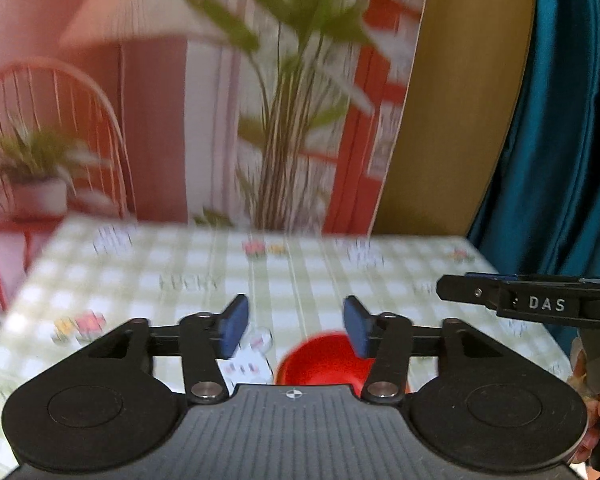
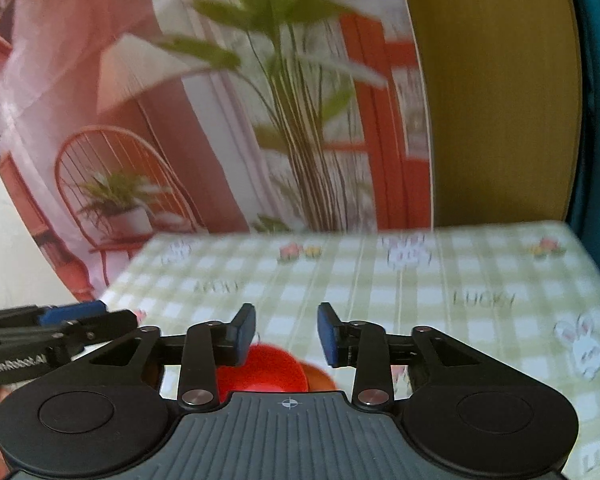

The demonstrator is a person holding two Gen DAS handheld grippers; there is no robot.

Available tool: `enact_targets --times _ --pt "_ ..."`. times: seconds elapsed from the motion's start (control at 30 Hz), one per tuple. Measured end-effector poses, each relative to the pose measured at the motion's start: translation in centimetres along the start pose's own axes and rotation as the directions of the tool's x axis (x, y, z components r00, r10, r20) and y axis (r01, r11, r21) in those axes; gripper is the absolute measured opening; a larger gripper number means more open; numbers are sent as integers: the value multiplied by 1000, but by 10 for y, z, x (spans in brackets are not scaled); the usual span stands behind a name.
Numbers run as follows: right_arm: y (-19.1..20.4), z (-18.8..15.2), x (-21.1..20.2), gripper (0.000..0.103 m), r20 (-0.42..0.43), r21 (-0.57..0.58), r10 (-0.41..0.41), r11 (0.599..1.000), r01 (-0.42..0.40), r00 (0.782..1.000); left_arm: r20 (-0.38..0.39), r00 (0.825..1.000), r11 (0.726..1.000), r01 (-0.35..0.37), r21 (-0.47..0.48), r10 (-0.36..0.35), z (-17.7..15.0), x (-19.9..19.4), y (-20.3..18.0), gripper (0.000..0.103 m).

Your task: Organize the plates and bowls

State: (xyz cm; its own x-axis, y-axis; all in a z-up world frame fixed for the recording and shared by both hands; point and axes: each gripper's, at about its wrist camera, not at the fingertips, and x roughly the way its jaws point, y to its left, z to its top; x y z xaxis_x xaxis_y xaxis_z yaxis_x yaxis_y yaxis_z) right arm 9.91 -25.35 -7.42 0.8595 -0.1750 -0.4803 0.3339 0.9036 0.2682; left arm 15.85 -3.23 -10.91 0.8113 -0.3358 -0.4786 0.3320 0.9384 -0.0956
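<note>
Behind right tongs (image 2: 286,330), perhaps orange dish (image 2: 320,378).

Red bowl (image 1: 324,364) on counter (image 1: 148,280) with pale green-and-white check cloth, printed with white bunnies, small red/yellow flowers, grey "LUCKY" lettering. Black left gripper (image 1: 296,328) and black right gripper (image 2: 286,334), both with blue pads. Backdrop (image 2: 220,120) pink-orange with green plants. Mustard-yellow panel (image 2: 496,100), teal curtain (image 1: 560,120).
</note>
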Motion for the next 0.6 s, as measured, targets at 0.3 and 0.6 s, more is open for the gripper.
enact_targets --times 0.3,0.6 --pt "22 37 -57 95 150 -100 17 995 -2 989 197 978 997 -73 -6 73 35 -72 -12 93" --pt "39 47 -100 103 231 -122 24 993 4 973 263 943 978 -210 -2 203 48 -114 -26 94"
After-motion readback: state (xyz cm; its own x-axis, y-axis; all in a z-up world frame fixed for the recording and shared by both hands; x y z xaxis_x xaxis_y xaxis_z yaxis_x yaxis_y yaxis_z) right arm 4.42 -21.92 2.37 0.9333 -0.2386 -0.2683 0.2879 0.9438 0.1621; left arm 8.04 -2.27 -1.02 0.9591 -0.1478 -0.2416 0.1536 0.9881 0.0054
